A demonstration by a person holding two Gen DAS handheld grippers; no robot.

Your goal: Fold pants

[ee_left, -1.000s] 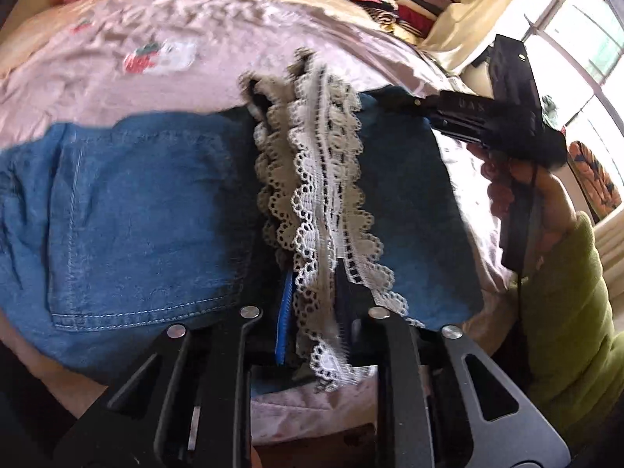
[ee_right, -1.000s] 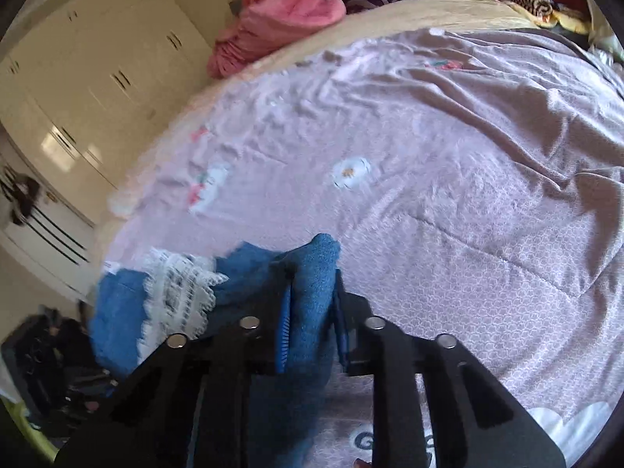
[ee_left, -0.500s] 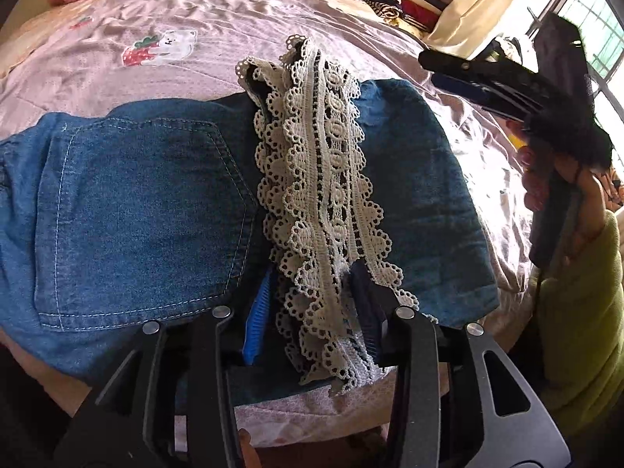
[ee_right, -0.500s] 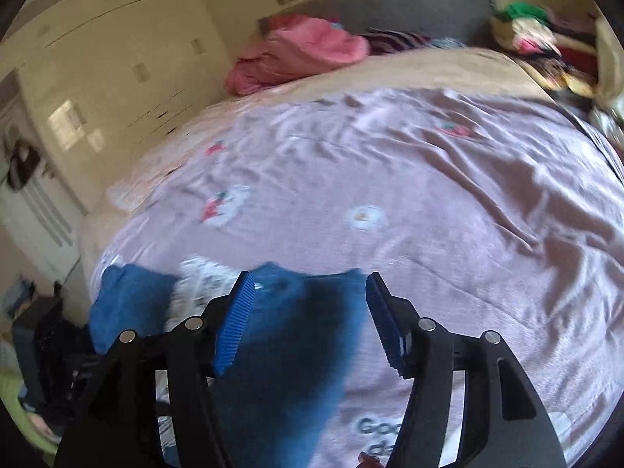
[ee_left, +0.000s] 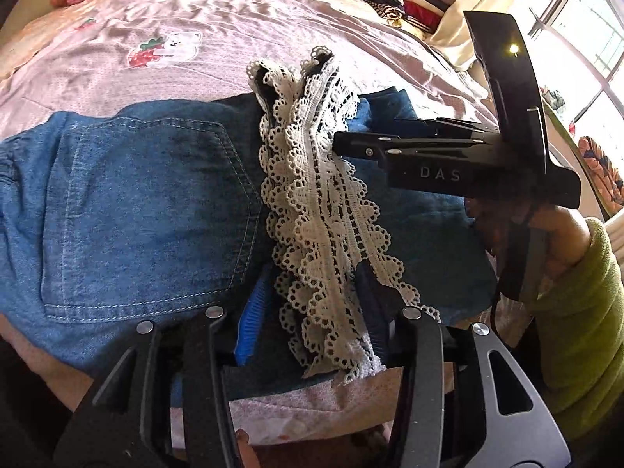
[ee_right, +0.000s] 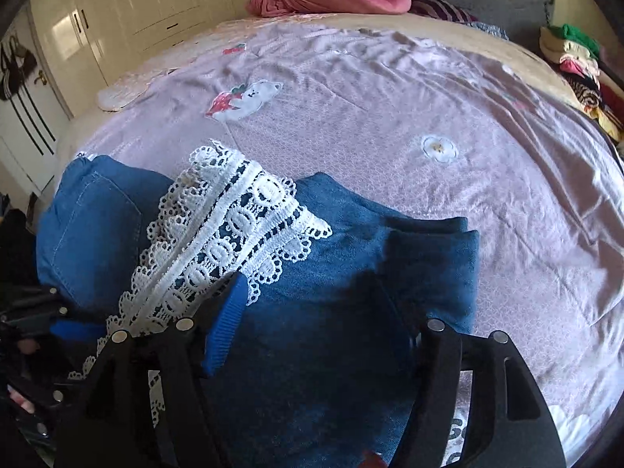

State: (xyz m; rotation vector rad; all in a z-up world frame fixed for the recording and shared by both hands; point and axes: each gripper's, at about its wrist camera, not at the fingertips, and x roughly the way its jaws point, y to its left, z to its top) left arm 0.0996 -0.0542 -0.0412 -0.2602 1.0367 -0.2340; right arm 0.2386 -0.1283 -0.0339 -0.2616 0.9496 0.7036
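Denim pants, blue, white lace hem [ee_left: 323, 210] — folded on lilac bedsheet [ee_right: 390, 89]. Lace band running lengthwise between left gripper [ee_left: 312, 312] pads, just opening, unpinched. Right gripper [ee_right: 312, 312] — just opened, above denim, empty.

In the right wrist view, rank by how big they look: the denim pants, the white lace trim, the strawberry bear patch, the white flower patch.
1. denim pants
2. white lace trim
3. strawberry bear patch
4. white flower patch

The patches lie farther away, so their true sizes are unsure.
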